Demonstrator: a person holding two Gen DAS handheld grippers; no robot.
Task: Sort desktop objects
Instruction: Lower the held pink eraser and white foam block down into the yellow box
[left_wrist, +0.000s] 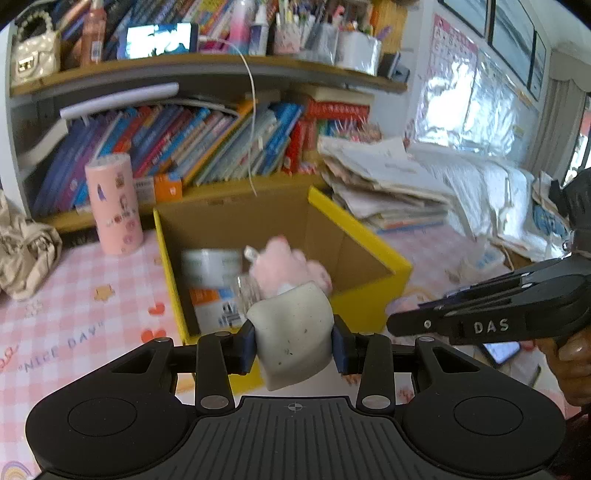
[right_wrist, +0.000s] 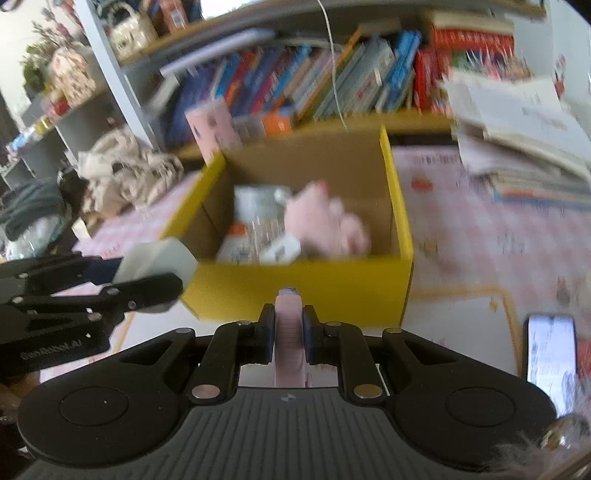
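A yellow cardboard box (left_wrist: 369, 306) (right_wrist: 314, 280) stands open on the pink checked tablecloth. Inside lie a pink plush toy (left_wrist: 291, 266) (right_wrist: 328, 225), a clear bottle (left_wrist: 247, 291) and printed packets. My left gripper (left_wrist: 295, 343) is shut on a soft grey-white block (left_wrist: 291, 332), held just in front of the box's near wall. That block (right_wrist: 159, 258) also shows in the right wrist view, left of the box. My right gripper (right_wrist: 290, 332) is shut on a thin pink object (right_wrist: 290, 336), held edge-on before the box's front wall. The right gripper's side (left_wrist: 480, 314) shows at the right of the left wrist view.
A pink cylinder tin (left_wrist: 114, 206) stands left of the box. Behind are shelves of books (left_wrist: 207, 144). A stack of papers (left_wrist: 388, 184) lies at the right. A phone (right_wrist: 550, 362) lies on the cloth at near right. A beige bag (left_wrist: 22, 247) slumps at the left.
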